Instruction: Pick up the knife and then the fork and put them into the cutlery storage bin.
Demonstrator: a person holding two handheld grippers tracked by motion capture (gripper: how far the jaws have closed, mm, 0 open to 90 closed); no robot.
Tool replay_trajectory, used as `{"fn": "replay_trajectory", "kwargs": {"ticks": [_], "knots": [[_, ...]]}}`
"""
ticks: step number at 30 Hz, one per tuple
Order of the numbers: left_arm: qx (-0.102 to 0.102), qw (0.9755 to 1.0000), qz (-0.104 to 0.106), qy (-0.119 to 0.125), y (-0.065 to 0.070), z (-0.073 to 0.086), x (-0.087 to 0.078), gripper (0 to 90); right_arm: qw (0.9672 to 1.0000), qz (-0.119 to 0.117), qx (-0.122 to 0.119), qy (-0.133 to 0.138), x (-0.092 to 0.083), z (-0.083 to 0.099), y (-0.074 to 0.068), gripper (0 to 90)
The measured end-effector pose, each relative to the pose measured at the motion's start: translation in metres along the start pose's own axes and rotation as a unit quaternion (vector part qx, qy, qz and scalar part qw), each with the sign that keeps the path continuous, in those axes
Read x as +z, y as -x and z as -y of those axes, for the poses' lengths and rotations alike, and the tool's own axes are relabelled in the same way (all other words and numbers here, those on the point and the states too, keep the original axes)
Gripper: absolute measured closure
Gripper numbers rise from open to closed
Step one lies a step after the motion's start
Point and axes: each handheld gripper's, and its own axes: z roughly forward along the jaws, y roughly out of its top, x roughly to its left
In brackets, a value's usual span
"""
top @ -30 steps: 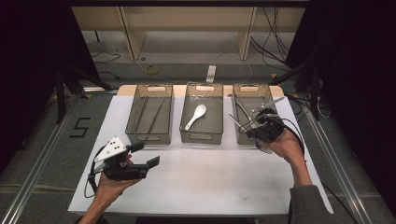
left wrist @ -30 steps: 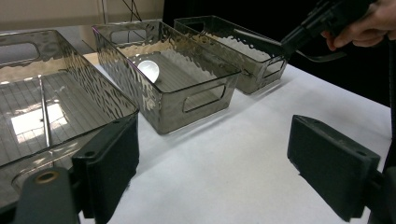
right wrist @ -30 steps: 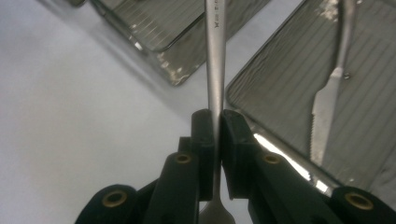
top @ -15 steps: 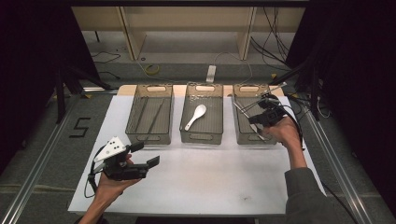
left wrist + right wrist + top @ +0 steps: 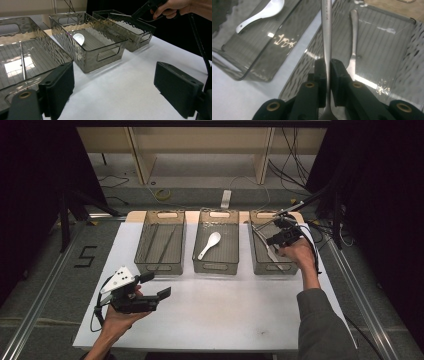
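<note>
The metal utensil [image 5: 326,30] is clamped by its handle between the closed jaws of the right gripper [image 5: 327,75], the slim shaft running straight away from the pads toward twelve o'clock in the right gripper view; which end it carries cannot be told, since the far tip runs out of the frame. It hangs over the right bin [image 5: 260,262], the one at three o'clock of the row in the high view, with the handle over the bin's near-left wall. So the pick-up looks done and the carry close to its end; what seems left is to lower the piece inside the walls and let go. Another piece of metal cutlery [image 5: 353,37] already lies on that bin's floor, just at one o'clock of the held shaft, apart from it. The white spoon [image 5: 209,245] rests in the middle bin [image 5: 216,266], well off at nine o'clock from the right gripper, and the left bin [image 5: 160,266] holds long thin sticks [image 5: 165,247], probably chopsticks. The sorting thus appears well advanced, with nothing loose on the white table [image 5: 225,315]. The left gripper [image 5: 159,286] waits at seven o'clock of the table, jaws spread wide and empty, pointing toward the bins.
</note>
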Motion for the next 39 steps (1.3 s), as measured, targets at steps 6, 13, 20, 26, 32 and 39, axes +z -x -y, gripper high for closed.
{"fn": "replay_trajectory", "kwargs": {"ticks": [6,13,20,26,32,39], "knots": [[0.001,1.0,0.0,0.0,0.0,0.0,0.0,15.9,0.9999,0.003,0.011,-0.001,0.004,-0.002,0.003,84.7],[0.001,1.0,0.0,-0.001,0.0,0.0,0.0,15.9,0.9997,0.011,0.02,-0.003,0.008,-0.003,0.007,84.7],[0.0,1.0,0.001,0.0,0.0,0.0,0.0,15.9,0.9994,0.019,0.03,-0.002,0.016,-0.005,0.011,84.6],[0.001,1.0,0.002,-0.001,0.001,0.0,0.0,15.9,0.9992,0.026,0.029,-0.006,0.023,-0.006,0.009,84.5],[0.001,1.0,0.002,0.0,0.001,0.0,0.0,15.9,0.9992,0.029,0.026,-0.009,0.029,-0.006,0.007,84.5],[0.002,1.0,0.003,-0.002,0.001,0.0,0.0,15.9,0.9992,0.029,0.028,-0.008,0.032,-0.005,0.007,84.4]]}}
